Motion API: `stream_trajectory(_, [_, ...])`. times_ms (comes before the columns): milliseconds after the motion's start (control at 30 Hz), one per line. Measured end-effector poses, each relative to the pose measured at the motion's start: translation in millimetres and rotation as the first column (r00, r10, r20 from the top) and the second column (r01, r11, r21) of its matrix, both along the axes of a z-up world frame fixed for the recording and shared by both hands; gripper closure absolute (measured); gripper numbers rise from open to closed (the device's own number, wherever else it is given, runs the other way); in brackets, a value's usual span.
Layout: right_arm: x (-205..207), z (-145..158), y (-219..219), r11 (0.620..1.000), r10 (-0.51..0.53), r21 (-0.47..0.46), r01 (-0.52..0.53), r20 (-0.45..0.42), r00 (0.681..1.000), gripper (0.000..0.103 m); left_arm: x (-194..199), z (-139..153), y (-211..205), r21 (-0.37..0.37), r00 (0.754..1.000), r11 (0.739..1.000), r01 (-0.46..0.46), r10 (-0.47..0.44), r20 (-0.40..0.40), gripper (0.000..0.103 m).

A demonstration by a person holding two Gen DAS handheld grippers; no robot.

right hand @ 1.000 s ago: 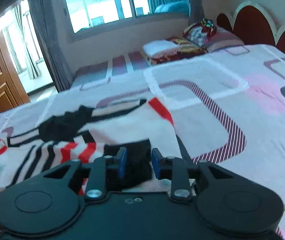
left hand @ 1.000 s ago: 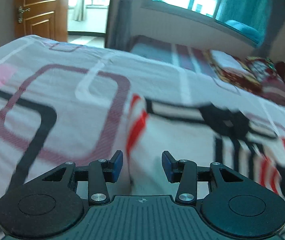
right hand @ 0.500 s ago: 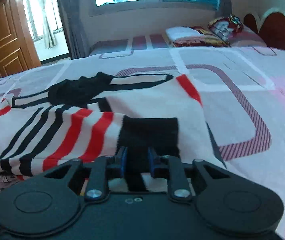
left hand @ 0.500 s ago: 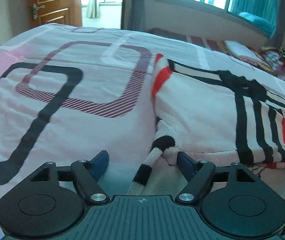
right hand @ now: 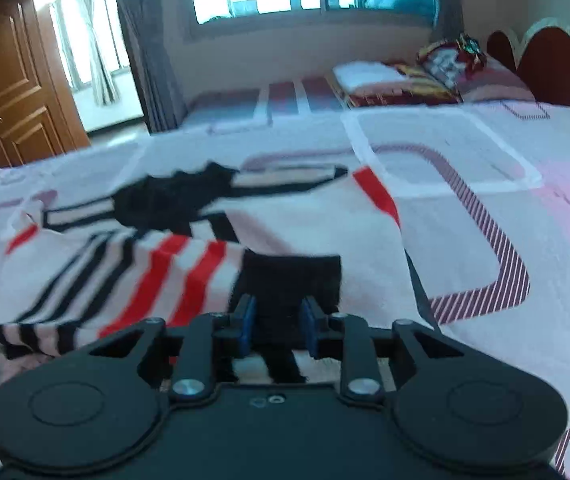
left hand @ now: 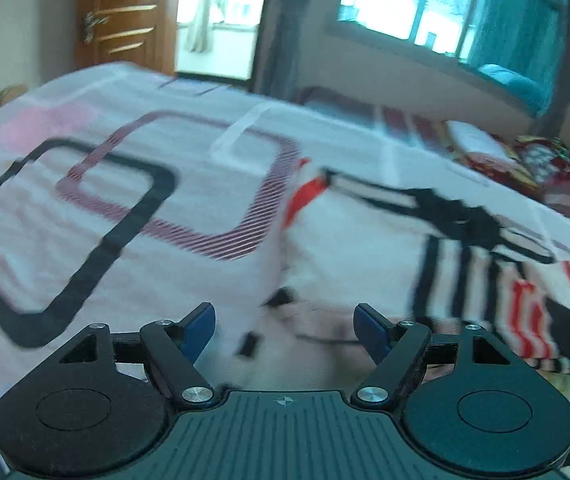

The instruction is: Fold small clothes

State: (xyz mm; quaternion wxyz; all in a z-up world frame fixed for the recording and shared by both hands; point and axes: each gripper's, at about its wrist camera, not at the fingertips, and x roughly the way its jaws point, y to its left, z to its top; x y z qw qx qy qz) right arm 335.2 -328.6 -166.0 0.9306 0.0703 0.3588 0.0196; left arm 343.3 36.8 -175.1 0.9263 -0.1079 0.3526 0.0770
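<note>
Bed fills both views, patterned sheet underneath, and my striped sweater lies spread across its middle. I judge I'm mid-fold, bringing a sleeve over the body. Right gripper is pinched on the black cuff. Left gripper gapes wide over the near hem, holding nothing. Next, I reckon: lay that cuff flat, then let go.
</note>
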Motion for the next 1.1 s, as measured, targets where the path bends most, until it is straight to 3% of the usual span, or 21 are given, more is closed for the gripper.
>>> stream_trajectory(100, [4, 5, 8, 0.999, 0.034, 0.035, -0.035, 0.004, 0.999, 0.075, 19, 0, -18, -0.01, 0.999, 0.999, 0.036, -0.036, -0.005, 0.027])
stream_trajectory(167, [9, 4, 18, 0.998, 0.059, 0.002, -0.059, 0.0, 0.998, 0.075, 36, -9, -28, -0.008, 0.998, 0.999, 0.052, -0.052, -0.032, 0.027])
stream_trajectory(300, [17, -16, 28, 0.992, 0.106, -0.064, -0.11, -0.07, 0.992, 0.076, 41, -35, -43, 0.104, 0.992, 0.991, 0.089, -0.08, -0.093, 0.023])
stream_trajectory(400, [10, -20, 19, 0.983, 0.101, -0.151, -0.108, -0.055, 0.993, 0.076, 38, -32, -35, 0.061, 0.992, 0.996, 0.058, -0.05, -0.117, 0.017])
stream_trajectory(500, [9, -17, -1, 0.991, 0.061, -0.112, -0.07, -0.076, 0.995, 0.076, 30, -22, -31, 0.028, 0.993, 0.999, 0.026, -0.023, -0.119, 0.017])
stream_trajectory(700, [-17, 10, 1, 0.991, 0.131, -0.033, -0.132, -0.022, 0.991, 0.074, 6, 0, -61, 0.056, 0.992, 0.992, 0.114, -0.111, -0.051, 0.017])
stream_trajectory(867, [1, 20, 14, 0.984, 0.175, -0.044, -0.175, 0.0, 0.985, 0.074, 50, 7, -77, 0.05, 0.993, 0.993, 0.108, -0.106, -0.045, 0.017])
stream_trajectory(1100, [53, -2, 40, 0.98, 0.197, -0.008, -0.197, -0.027, 0.98, 0.078, 109, -30, -68, 0.053, 0.993, 0.998, 0.026, -0.019, -0.117, 0.017])
